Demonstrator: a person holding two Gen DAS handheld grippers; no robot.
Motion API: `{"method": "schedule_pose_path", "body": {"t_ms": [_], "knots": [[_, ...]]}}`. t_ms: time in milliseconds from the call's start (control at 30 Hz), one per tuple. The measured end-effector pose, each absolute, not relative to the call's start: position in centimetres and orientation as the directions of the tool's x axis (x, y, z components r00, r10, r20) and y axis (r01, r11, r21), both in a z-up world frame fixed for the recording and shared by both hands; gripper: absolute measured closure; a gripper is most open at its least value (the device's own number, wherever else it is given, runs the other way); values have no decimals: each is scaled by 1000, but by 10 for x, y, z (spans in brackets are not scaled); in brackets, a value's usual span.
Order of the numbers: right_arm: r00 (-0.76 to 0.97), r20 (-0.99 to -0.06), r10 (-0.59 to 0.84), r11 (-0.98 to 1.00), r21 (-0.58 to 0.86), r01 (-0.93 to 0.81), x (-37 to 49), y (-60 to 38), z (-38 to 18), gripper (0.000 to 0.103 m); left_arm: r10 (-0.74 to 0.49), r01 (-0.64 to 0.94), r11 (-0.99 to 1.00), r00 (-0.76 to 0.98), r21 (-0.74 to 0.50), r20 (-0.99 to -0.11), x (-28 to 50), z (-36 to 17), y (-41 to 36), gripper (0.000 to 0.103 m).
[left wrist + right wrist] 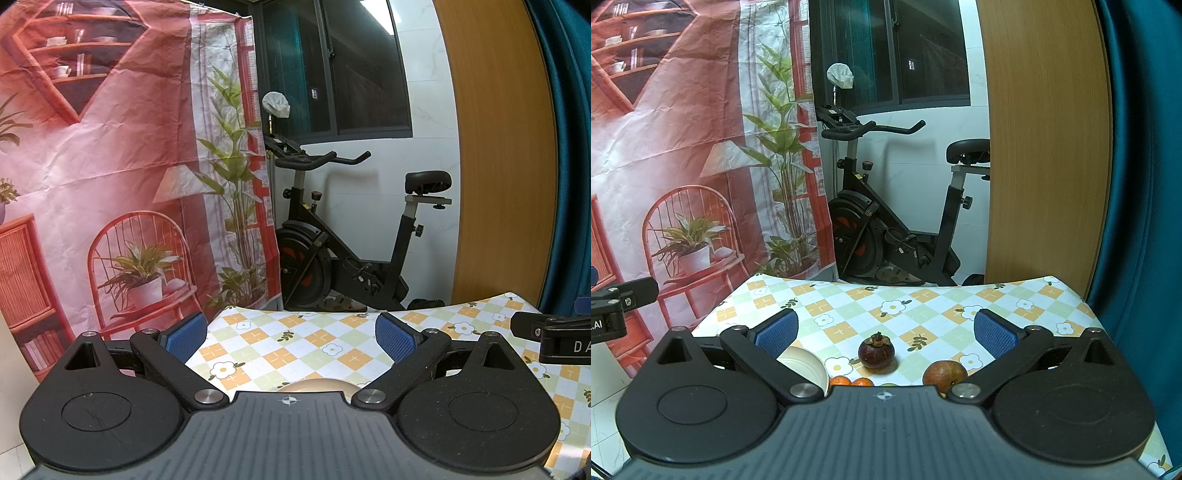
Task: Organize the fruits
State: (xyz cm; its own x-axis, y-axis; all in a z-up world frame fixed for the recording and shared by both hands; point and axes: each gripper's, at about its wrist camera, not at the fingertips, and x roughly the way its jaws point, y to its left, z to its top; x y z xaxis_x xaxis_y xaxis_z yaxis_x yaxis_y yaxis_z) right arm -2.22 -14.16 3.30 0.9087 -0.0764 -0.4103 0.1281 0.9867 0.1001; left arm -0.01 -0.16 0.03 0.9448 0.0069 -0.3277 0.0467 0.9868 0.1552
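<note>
- Table [923, 306]: checked floral cloth; exercise bike [886, 221] stands behind it, printed backdrop [683, 147] to bike's left.
- Mangosteen [876, 355]: on cloth in front of bike, upright, stem up.
- Reddish fruit [943, 373], 2 oranges [849, 381], white bowl [807, 367]: near mangosteen.
- Left gripper [291, 338], right gripper [884, 334]: fingers apart, holding nothing.

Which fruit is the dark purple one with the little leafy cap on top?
The mangosteen, standing alone mid-table between the right gripper's fingers. The reddish fruit is lighter; the oranges are bright orange.
</note>
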Motion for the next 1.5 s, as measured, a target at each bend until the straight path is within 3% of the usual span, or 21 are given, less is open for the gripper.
{"method": "schedule_pose_path", "body": {"t_ms": [300,500,767,933,1067,1300,1400,1500], "knots": [[909,-409,-77,987,100,129,-22,-142,33,0,-18,65,989,946,134,-323,-2,1,-1,4],[911,-411,-29,983,152,99,-20,-154,41,0,33,30,980,949,196,-313,6,-6,-10,3],[953,-299,-42,978,184,101,-5,-185,27,0,4,55,988,929,147,-370,37,-23,-6,4],[974,-224,-34,967,237,88,9,-202,5,0,-5,66,983,942,172,-337,45,-33,-4,5],[985,-163,-54,981,177,83,18,-201,-10,0,-45,91,988,942,126,-331,58,-38,-11,7],[974,-226,-4,988,150,39,40,-206,-30,0,-132,145,989,938,17,-320,72,-50,-9,11],[971,-239,-1,989,143,36,41,-209,-37,0,-141,174,981,947,89,-288,79,-56,-13,11],[967,-256,-11,988,148,51,40,-215,-47,0,-182,226,968,931,107,-318,85,-67,-16,13]]}}
